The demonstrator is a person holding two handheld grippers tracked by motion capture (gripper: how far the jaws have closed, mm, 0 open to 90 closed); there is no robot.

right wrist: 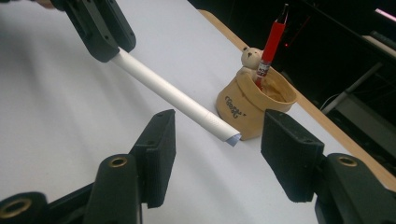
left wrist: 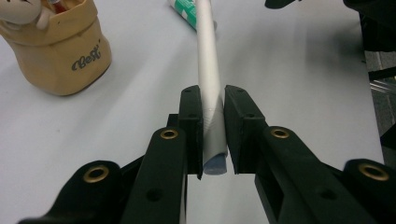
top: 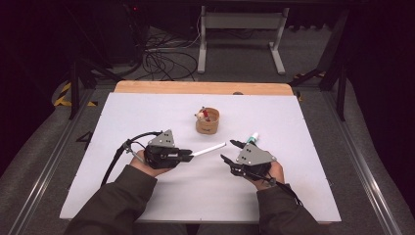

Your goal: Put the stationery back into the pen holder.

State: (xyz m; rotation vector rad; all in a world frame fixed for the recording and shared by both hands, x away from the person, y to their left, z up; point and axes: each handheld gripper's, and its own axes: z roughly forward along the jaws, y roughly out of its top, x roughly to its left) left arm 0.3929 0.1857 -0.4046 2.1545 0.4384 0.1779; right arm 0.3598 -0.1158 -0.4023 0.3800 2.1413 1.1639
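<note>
Left gripper [top: 188,154] clenched on rolled paper tube [top: 209,149], tube held above table, free end toward right gripper [top: 230,151]. Right jaws stood wide apart, empty. Risk judged: hollow tube could crush or slip; swing could topple pen holder [top: 207,121].

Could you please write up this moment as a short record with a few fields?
surface: white table
left gripper: shut on the white tube, held near one end, its far end pointing toward the right gripper
right gripper: open, fingers apart, nothing between them
holder: tan pot with a small bear figure and a red pen upright inside
other: green-and-white tube lying by the right gripper
</note>
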